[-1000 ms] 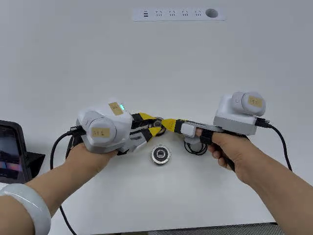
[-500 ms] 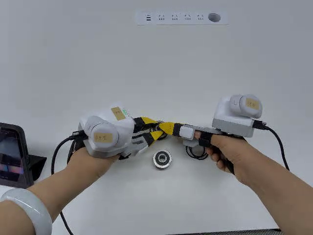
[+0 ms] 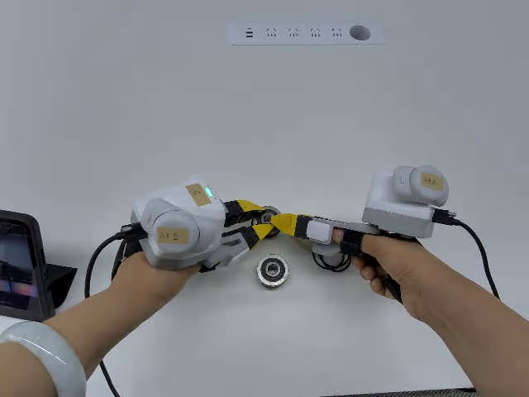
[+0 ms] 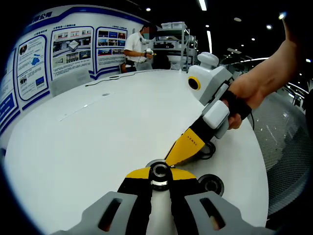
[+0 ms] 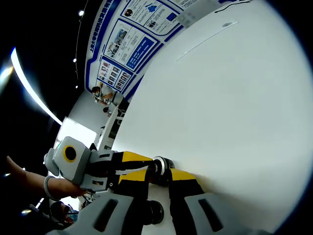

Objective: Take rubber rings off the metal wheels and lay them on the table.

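Spare wheel point(image 3: 271, 269), loose rings point(image 3: 331, 261), tablet point(image 3: 18, 265) nearby

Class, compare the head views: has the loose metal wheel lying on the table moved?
No. The loose metal wheel keeps its offset from the power strip; only the camera shifted.

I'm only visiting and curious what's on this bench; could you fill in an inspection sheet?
Surface: white table.
Job's things: held wheel in the left gripper; second wheel and loose rubber rings on the table.
Clutter: tablet at the left edge.
Grippers: left gripper shut on the held wheel; right gripper tips at it, grip unclear.
Cables: black cables, one from each gripper.
Surroundings: power strip on the far side.
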A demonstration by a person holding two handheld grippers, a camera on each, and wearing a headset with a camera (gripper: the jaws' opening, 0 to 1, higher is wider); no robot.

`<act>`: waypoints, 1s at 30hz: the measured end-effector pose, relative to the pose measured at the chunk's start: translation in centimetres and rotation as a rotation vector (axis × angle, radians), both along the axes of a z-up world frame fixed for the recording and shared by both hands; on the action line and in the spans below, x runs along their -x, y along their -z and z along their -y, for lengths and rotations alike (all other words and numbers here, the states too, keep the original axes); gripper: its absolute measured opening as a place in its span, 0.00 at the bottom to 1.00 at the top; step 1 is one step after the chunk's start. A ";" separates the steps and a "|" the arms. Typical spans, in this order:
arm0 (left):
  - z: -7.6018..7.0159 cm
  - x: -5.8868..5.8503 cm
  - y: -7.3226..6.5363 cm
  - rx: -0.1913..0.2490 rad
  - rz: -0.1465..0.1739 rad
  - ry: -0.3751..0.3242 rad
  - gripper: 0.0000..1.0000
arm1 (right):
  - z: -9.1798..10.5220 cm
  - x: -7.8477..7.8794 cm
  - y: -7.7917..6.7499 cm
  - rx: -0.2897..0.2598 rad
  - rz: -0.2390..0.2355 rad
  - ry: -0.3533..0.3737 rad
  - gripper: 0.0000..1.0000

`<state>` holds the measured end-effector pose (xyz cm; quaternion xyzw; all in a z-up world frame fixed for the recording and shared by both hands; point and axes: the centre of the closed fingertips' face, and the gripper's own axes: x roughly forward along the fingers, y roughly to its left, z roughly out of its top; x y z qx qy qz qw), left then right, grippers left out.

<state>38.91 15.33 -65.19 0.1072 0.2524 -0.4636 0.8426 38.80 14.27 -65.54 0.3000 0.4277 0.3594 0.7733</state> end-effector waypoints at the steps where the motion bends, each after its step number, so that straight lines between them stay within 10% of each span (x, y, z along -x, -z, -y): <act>1: 0.0 0.0 0.0 -0.001 0.001 0.001 0.13 | 0.1 0.0 0.0 0.001 0.001 0.000 0.17; 30: 0.0 0.0 -0.1 0.004 -0.004 -0.004 0.13 | 0.6 -0.3 0.1 0.038 0.047 0.011 0.02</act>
